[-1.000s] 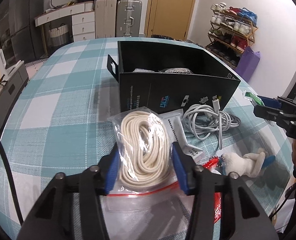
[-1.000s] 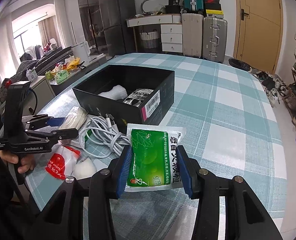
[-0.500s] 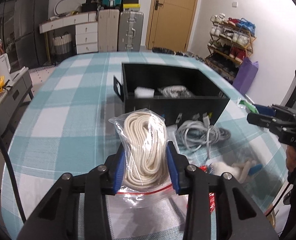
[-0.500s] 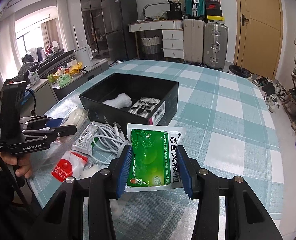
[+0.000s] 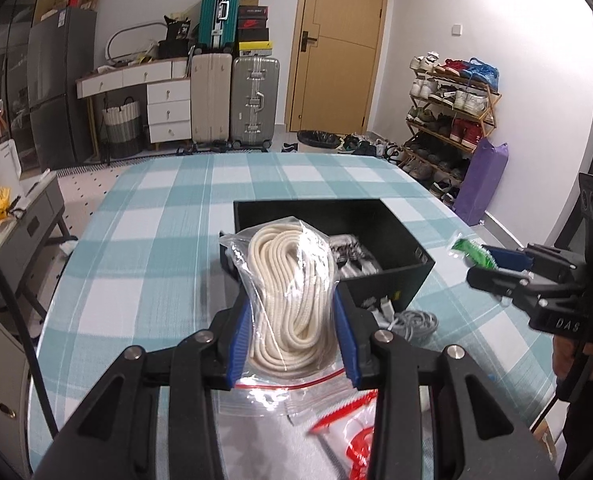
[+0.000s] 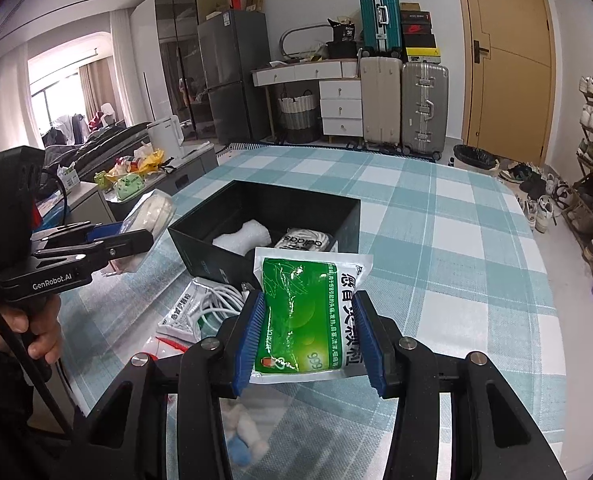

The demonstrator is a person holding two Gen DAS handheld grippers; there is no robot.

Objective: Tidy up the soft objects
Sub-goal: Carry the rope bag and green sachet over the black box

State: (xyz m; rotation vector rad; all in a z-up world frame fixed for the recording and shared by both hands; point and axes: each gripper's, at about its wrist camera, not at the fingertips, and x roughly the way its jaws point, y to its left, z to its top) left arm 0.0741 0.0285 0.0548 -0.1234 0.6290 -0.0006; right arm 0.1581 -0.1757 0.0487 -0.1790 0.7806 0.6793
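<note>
**Both grippers loaded, box is the target**

Left gripper (image 5: pixel 294 334): blue pads clamped on the rope bag (image 5: pixel 290 296), biting the sides of the coil low down. The bag bulges above the pads, and its zip end with the red strip hangs below at lower centre. Grabbing the coil itself, not the loose plastic, probably keeps the bag from slipping out. The bag is off the table, in front of the box (image 5: pixel 406 246) at frame centre.

Right gripper (image 6: pixel 310 338): pads clamped on the green pouch (image 6: pixel 304 312), one on each long edge, so the flat pouch stands out forward from the pads. It is also clear of the table, just short of the box's near right corner at centre frame.

Box interior, right view: a white bundle (image 6: pixel 242 238) on the left, an adidas-printed item (image 6: pixel 304 240) on the right. The near part of the floor is hidden by the wall and the pouch, so free room is unclear.

On the tablecloth (image 6: pixel 448 264), in front of the box: a white cable coil (image 6: pixel 216 304), a red-and-clear packet (image 5: pixel 348 432) at the bottom of the left view, and a white-and-blue plush (image 6: pixel 242 436) at the bottom of the right view.

Judgement: a two-handed carry towards the box; neither item is over the opening yet. The soft bag may sag or snag the rim, so entry should be from above.
</note>
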